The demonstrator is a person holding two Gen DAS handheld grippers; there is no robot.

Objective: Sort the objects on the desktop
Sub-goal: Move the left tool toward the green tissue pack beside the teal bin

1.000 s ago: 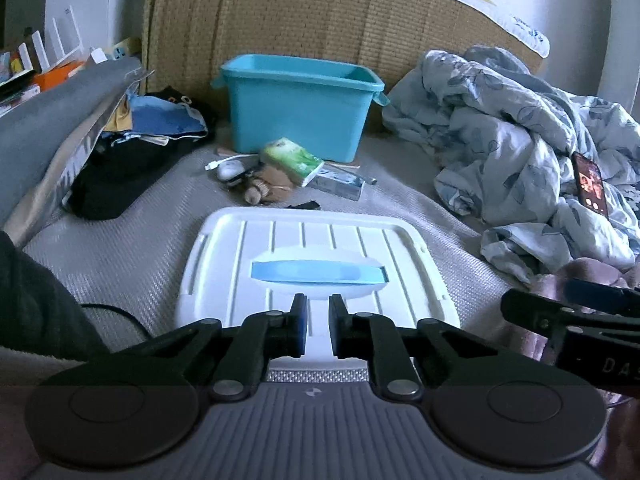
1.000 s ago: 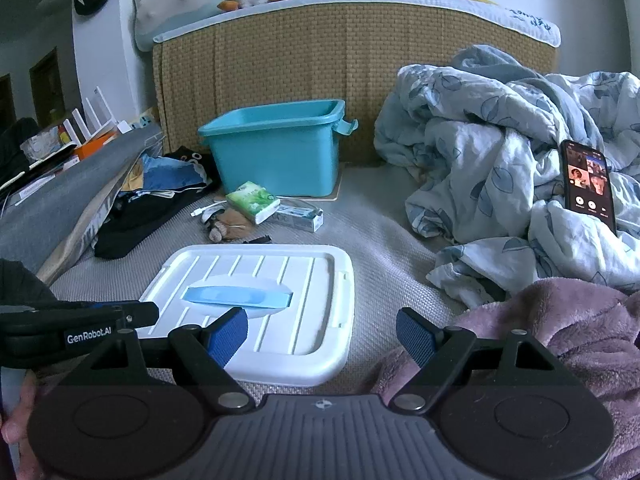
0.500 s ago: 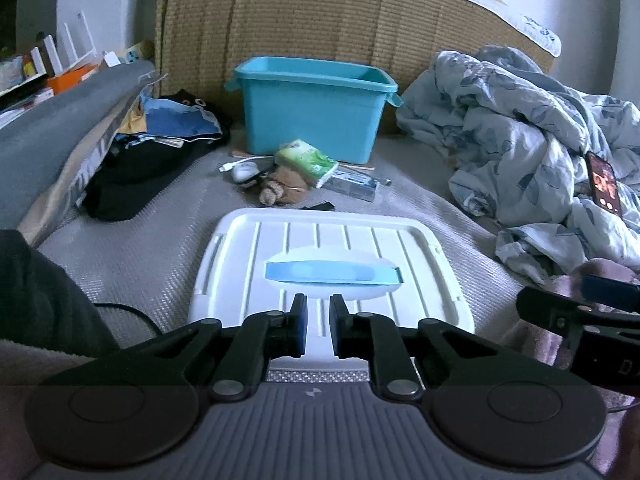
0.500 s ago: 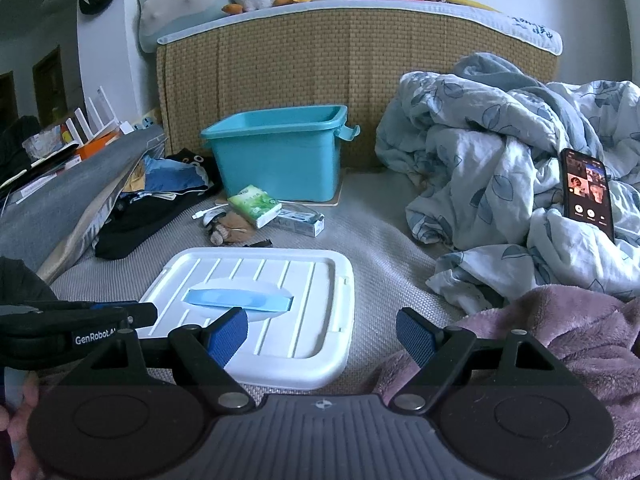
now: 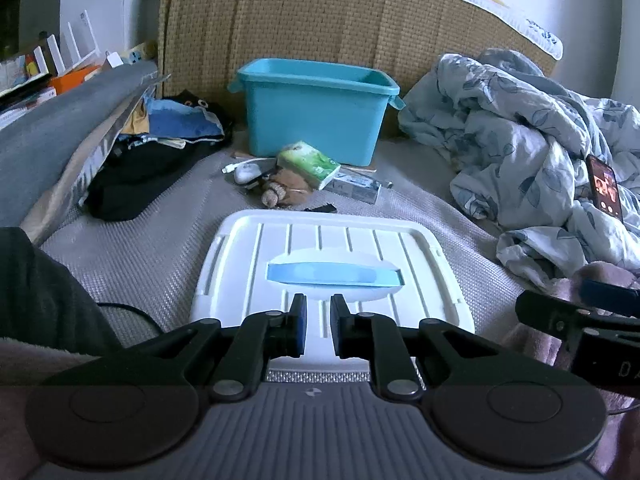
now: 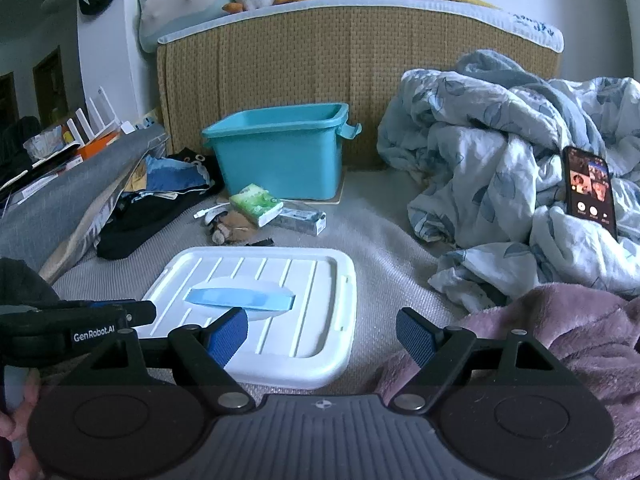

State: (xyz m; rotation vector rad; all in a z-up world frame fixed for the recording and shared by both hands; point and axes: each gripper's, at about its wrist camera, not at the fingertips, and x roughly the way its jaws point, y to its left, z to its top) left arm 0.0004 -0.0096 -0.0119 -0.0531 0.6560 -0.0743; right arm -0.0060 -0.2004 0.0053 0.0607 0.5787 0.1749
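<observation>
Left wrist view: both tools are hovering over the white lid (image 5: 332, 256).
Nothing is changing; left tool (image 5: 319, 330) is sitting clenched, empty; right tool (image 6: 320, 336) released; sorting unstarted.

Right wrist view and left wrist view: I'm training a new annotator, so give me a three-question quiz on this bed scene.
1. True or false: the white lid sits on the teal bin.
2. Which gripper has its jaws wide apart? A) left gripper B) right gripper
3. Fill in: the green tissue pack lies just in front of the teal ____.

Key: 1 false, the lid lies flat on the bed, nearer the cameras than the bin. 2 B; the left is shut on nothing. 3 bin.
</observation>
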